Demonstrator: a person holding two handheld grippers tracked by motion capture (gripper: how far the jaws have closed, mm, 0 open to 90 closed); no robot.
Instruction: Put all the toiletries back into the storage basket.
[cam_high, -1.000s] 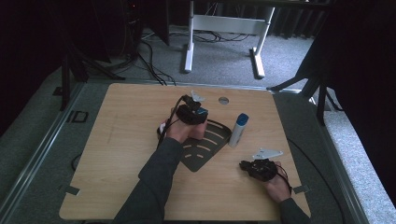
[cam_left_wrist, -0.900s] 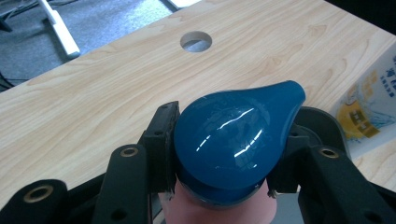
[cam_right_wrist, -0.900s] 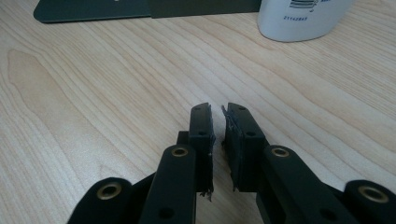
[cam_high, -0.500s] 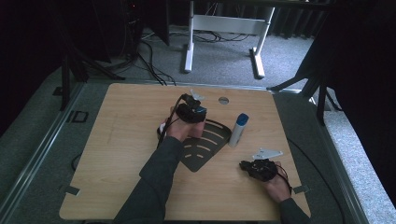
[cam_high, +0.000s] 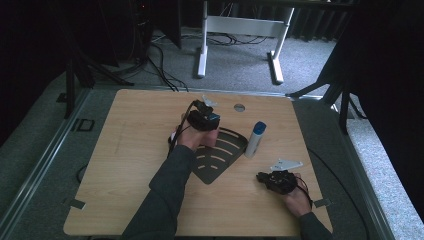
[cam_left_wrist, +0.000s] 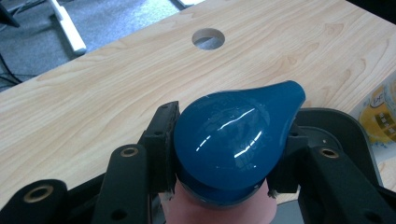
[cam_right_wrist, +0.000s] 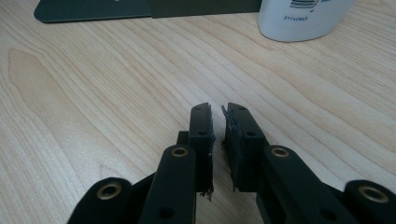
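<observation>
Gripping a pink bottle with a glossy blue teardrop cap (cam_left_wrist: 233, 140), the left gripper (cam_high: 204, 118) holds it clamped over the dark slotted metal rack (cam_high: 225, 155). Nothing has shifted in the last second, so I'd judge the placing paused. The right gripper (cam_right_wrist: 218, 140) rests nearly shut and empty on the wooden table (cam_high: 140, 150), near the white blue-capped bottle (cam_high: 255, 140).

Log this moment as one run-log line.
left hand-held gripper: shut on pink bottle's blue cap, over dark slotted rack | right hand-held gripper: nearly shut, empty, low over table | white bottle: upright beside rack
</observation>
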